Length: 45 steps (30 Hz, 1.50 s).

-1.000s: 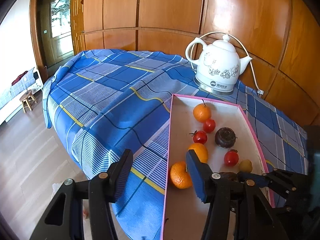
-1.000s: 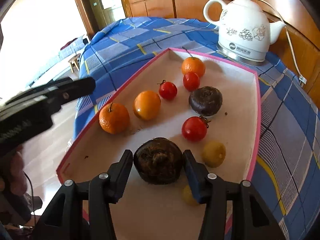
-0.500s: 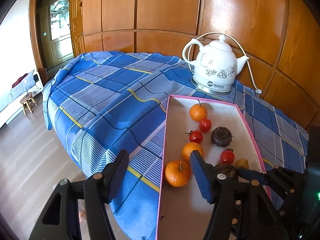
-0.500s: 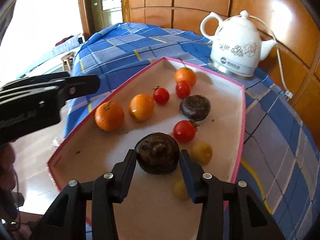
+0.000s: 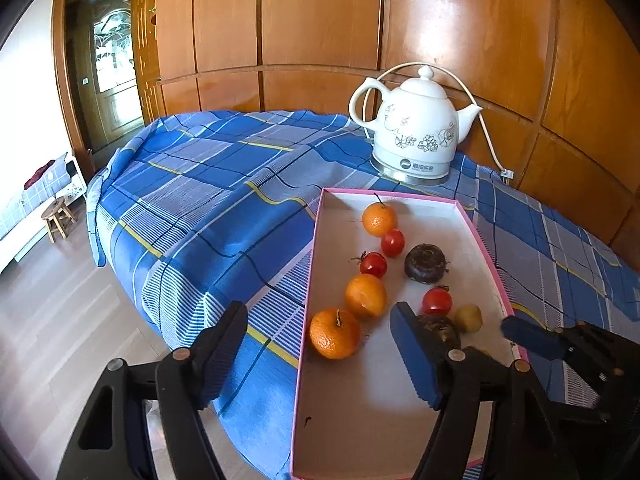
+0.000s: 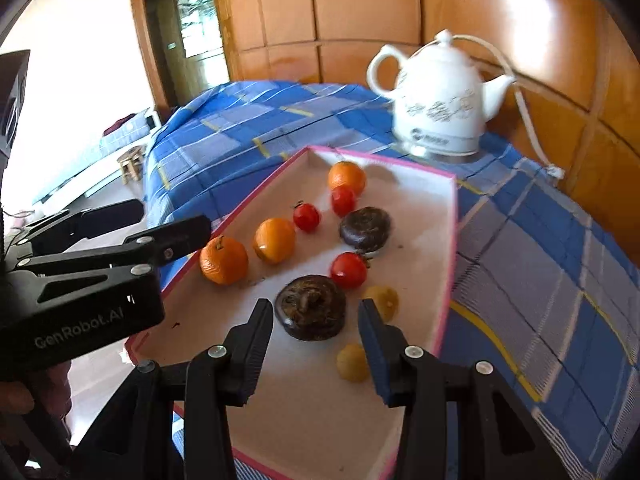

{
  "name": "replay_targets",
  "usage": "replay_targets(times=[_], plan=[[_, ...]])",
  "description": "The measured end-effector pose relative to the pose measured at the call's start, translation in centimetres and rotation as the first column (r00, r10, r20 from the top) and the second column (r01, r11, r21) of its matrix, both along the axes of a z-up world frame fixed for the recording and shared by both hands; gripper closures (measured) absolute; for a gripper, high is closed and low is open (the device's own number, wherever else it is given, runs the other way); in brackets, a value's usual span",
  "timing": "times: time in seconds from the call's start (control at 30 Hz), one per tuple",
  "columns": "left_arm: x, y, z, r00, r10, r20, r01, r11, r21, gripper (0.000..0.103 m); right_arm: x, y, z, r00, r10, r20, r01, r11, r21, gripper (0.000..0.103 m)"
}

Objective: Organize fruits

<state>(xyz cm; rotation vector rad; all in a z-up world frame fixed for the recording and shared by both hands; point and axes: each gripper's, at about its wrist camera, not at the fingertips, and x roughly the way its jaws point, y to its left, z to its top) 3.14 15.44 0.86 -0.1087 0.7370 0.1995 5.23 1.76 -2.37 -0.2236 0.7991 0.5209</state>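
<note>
A pink-rimmed tray (image 5: pixel 316 240) (image 6: pixel 448 264) lies on the blue checked cloth and holds oranges, red tomatoes, dark brown round fruits and small yellow fruits. My right gripper (image 6: pixel 316 344) is open, its jaws apart from the near dark fruit (image 6: pixel 312 306), which rests on the tray floor just ahead of them. My left gripper (image 5: pixel 320 352) is open and empty over the tray's near left edge, with the near orange (image 5: pixel 334 334) between its fingers. In the right wrist view the left gripper (image 6: pixel 168 224) shows at the left.
A white electric kettle (image 5: pixel 416 136) (image 6: pixel 440 108) with a cord stands behind the tray against the wood-panelled wall. The table edge drops to the floor at the left, where a small stool (image 5: pixel 58 216) stands.
My right gripper has opened and let go of the near dark fruit, which now rests on the tray. Both grippers have drawn back and risen a little.
</note>
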Motion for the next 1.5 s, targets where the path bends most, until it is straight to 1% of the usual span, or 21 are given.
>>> replay_targets(times=[0.03,0.2,0.23,0.33,0.43,0.63,0.77,0.83,1.1,1.33,1.5], plan=[[-0.2,-0.1,0.1,1.0,0.0,0.002,0.0,1.0,0.001,0.024,-0.3,-0.4,0.2,1.0,-0.023,0.011,0.023,1.0,0.003,0.058],[-1.6,-1.1,0.7,0.999,-0.016,0.028,0.016,1.0,0.004,0.019,-1.7,-2.7,1.1,0.986,-0.156,0.052,0.155,0.988,0.019,0.058],[-2.0,-1.3,0.8,0.999,-0.02,0.036,0.02,1.0,0.004,0.015,-2.0,-3.3,1.2,0.981,-0.186,0.054,0.185,0.982,0.024,0.058],[-3.1,-2.0,1.2,0.998,-0.034,0.055,0.034,0.999,0.004,0.008,-3.0,-4.7,1.3,0.963,-0.261,0.062,0.259,0.965,0.032,0.058],[-3.8,-2.5,1.1,0.997,-0.04,0.065,0.04,0.999,0.006,0.0,-3.7,-5.5,1.2,0.949,-0.307,0.075,0.306,0.952,0.022,0.057],[-3.9,-3.4,0.8,0.997,-0.043,0.061,0.042,0.999,0.022,0.0,-4.2,-6.3,0.4,0.93,-0.362,0.062,0.363,0.932,0.003,0.057],[-3.9,-2.9,0.7,0.997,-0.034,0.07,0.034,0.999,-0.001,0.0,-4.4,-6.8,0.4,0.922,-0.383,0.065,0.383,0.924,0.008,0.057],[-3.8,-2.8,0.7,0.997,-0.029,0.07,0.029,1.0,0.0,0.0,-4.4,-6.8,0.4,0.921,-0.384,0.067,0.385,0.923,0.01,0.057],[-3.5,-2.1,0.4,0.998,-0.007,0.065,0.008,1.0,-0.005,0.0,-4.5,-6.3,0.3,0.929,-0.365,0.068,0.365,0.931,0.006,0.057],[-3.4,-2.0,0.3,0.998,-0.008,0.064,0.008,1.0,0.003,0.0,-4.4,-6.0,0.4,0.931,-0.357,0.075,0.358,0.934,0.001,0.057],[-3.3,-1.9,0.3,0.998,-0.01,0.063,0.009,1.0,0.004,0.0,-4.7,-5.9,0.7,0.931,-0.352,0.095,0.354,0.935,0.003,0.057]])
